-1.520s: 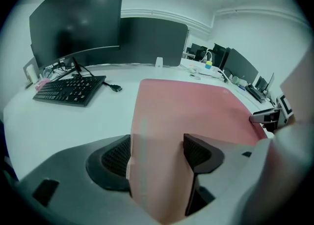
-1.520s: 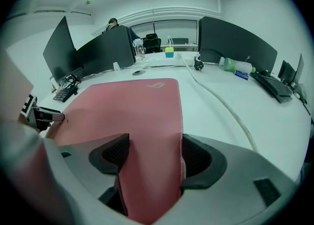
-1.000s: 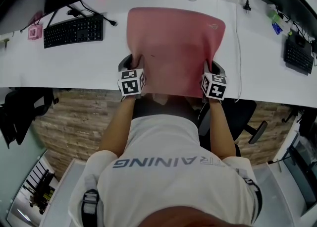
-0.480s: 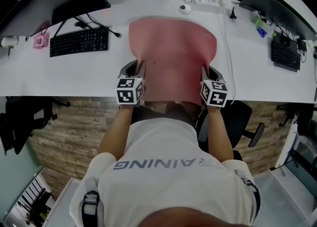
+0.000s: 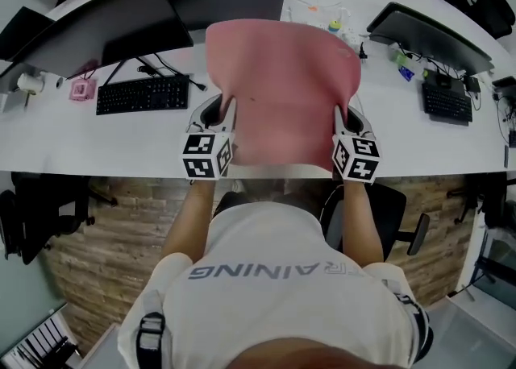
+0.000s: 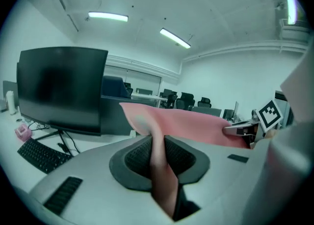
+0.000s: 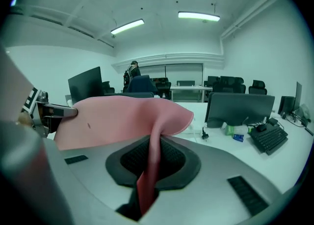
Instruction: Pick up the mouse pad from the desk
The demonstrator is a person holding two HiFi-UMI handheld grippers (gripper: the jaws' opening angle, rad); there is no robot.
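Overhead, the head view shows a pink mouse pad (image 5: 282, 89) held up off the white bench (image 5: 97, 138), at twelve o'clock from the person. The left claw (image 5: 222, 114) clamps its edge at eight o'clock, the right claw (image 5: 342, 114) at four o'clock.

Left gripper view: the jaws are closed on the mouse pad (image 6: 196, 126), which creases between them.

Right gripper view: the same firm pinch, the same crease (image 7: 117, 116).

It looks light, thin and floppy. Two grips at the near edge should keep it spread.
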